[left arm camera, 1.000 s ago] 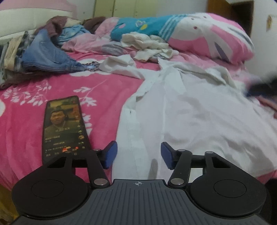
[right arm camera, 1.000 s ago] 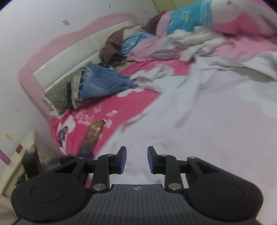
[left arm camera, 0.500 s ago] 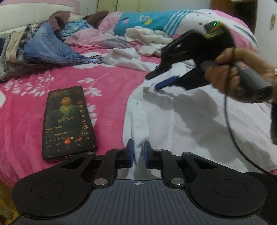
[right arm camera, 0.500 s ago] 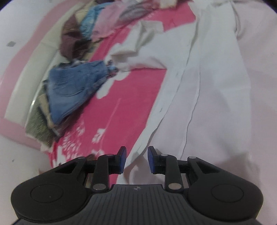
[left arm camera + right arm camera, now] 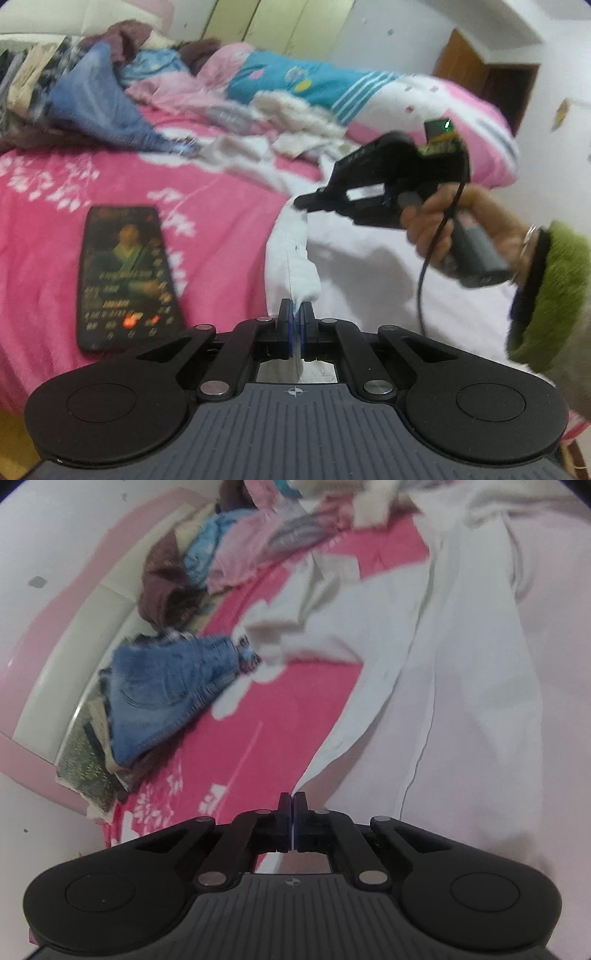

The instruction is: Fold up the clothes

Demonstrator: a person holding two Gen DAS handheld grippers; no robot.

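On the bed, over a pink floral bedsheet (image 5: 207,206): one white shirt (image 5: 369,266), spread flat across the right half, its front placket edge lifted into a taut ridge.

Left gripper (image 5: 295,321): jaws closed on the near end of that placket edge; a fold of white cloth shows between the blue pads.

Right gripper (image 5: 292,808): jaws pressed together on the shirt's edge further up, a thin sliver of fabric caught between them. Seen from the left wrist view, it is held by a hand (image 5: 443,221) with a green fuzzy sleeve (image 5: 546,291) and a black cable (image 5: 424,273) trailing down; its tip meets the far end of the raised ridge.

Phone (image 5: 125,273): lying face up on the sheet, left of the shirt, screen lit, apart from the cloth.

Blue denim garment (image 5: 166,690): folded, on a stack near the headboard (image 5: 74,635).

Heap of mixed clothes (image 5: 229,550): brown, light blue and pink items, beyond the denim.

Quilt (image 5: 332,88): pink, white and blue, bunched along the far side of the bed, with cream-coloured laundry (image 5: 295,118) against it.
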